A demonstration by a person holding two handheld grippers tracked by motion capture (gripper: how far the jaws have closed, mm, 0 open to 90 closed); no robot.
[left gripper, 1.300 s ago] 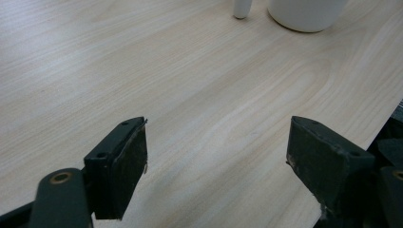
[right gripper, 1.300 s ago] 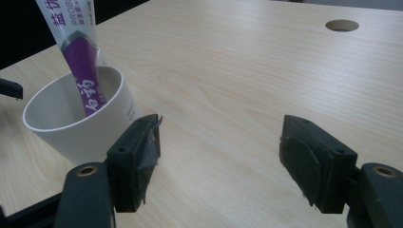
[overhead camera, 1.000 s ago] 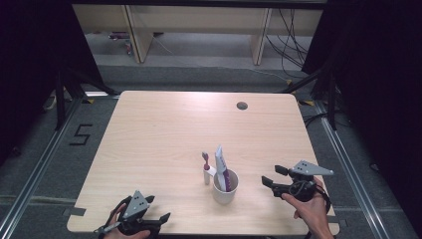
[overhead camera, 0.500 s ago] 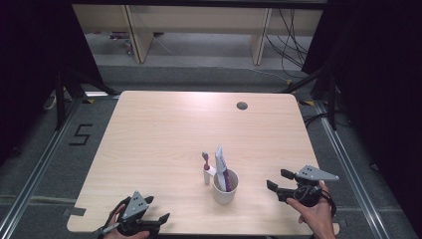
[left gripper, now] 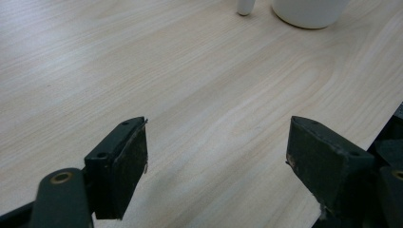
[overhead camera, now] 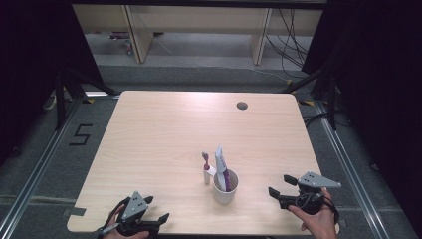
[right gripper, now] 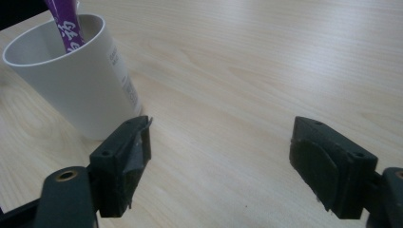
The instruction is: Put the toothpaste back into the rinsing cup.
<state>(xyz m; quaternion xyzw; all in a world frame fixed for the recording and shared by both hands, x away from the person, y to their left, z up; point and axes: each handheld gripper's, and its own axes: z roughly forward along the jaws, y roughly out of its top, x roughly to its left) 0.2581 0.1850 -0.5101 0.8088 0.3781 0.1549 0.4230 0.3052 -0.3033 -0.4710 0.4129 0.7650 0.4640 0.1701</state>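
A white cup [overhead camera: 225,189] [right gripper: 71,78] stands near the table's front, with a purple and white tube [overhead camera: 222,168] [right gripper: 66,23] standing in it. Just left of the cup a toothbrush [overhead camera: 205,169] stands upright; its white base [left gripper: 245,6] and the cup's bottom [left gripper: 309,10] reach the top of the left gripper view. My right gripper [overhead camera: 281,189] [right gripper: 218,166] is open, low over the table to the right of the cup, nothing between its jaws. At the front left edge my left gripper [overhead camera: 157,218] [left gripper: 216,164] is open and holds nothing.
The wooden table [overhead camera: 164,129] has a round cable hole [overhead camera: 242,105] at the back right. Beyond its far edge are wooden shelf legs [overhead camera: 137,37] and cables on the floor. Metal rails [overhead camera: 35,164] run along both sides.
My right gripper has drawn back toward the front edge and sunk lower, a little farther from the cup. The left gripper has barely moved.
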